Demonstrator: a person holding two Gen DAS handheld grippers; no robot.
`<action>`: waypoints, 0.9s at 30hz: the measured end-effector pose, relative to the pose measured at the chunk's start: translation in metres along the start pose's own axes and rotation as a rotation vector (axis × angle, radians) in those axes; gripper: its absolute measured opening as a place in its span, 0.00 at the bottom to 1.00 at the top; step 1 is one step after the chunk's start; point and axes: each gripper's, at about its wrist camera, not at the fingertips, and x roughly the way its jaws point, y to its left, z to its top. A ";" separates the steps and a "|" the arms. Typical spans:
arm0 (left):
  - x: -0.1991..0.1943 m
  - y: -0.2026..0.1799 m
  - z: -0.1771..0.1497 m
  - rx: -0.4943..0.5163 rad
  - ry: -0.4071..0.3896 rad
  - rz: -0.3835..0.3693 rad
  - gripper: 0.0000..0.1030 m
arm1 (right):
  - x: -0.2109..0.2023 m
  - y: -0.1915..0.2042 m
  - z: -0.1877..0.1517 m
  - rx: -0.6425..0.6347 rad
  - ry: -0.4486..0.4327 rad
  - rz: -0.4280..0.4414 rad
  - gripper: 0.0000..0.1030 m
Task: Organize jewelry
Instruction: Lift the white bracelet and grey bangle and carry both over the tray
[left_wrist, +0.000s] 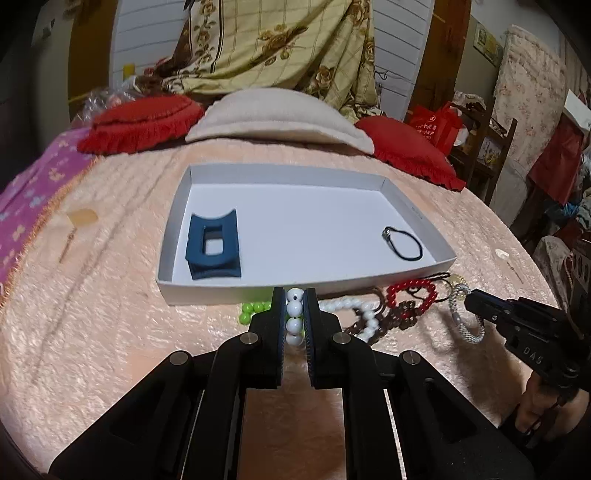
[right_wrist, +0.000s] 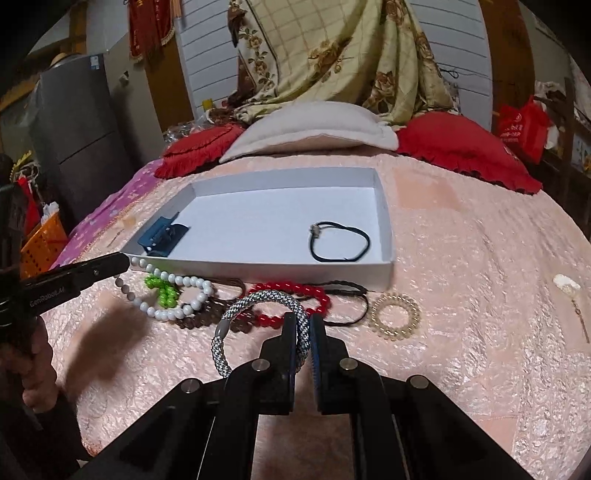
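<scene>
Here both grippers tilt downward, left gripper (left_wrist: 294, 314) jaws pinching white beads (left_wrist: 294, 307), right gripper (right_wrist: 303, 332) jaws the woven bracelet (right_wrist: 258, 325).

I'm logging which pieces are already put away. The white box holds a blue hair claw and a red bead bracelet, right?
Not quite. The white box holds the blue hair claw and a black hair tie. The red bead bracelet lies outside on the blanket, as the right wrist view shows.
</scene>
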 end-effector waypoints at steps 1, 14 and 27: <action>-0.004 -0.001 0.003 -0.001 -0.008 -0.005 0.07 | -0.003 0.004 0.001 -0.011 -0.016 0.002 0.06; -0.023 -0.019 0.020 -0.012 -0.037 -0.006 0.07 | -0.005 0.012 0.010 -0.003 -0.019 0.012 0.06; -0.049 -0.025 0.025 0.000 -0.055 0.040 0.07 | -0.005 0.009 0.009 -0.009 -0.027 -0.035 0.06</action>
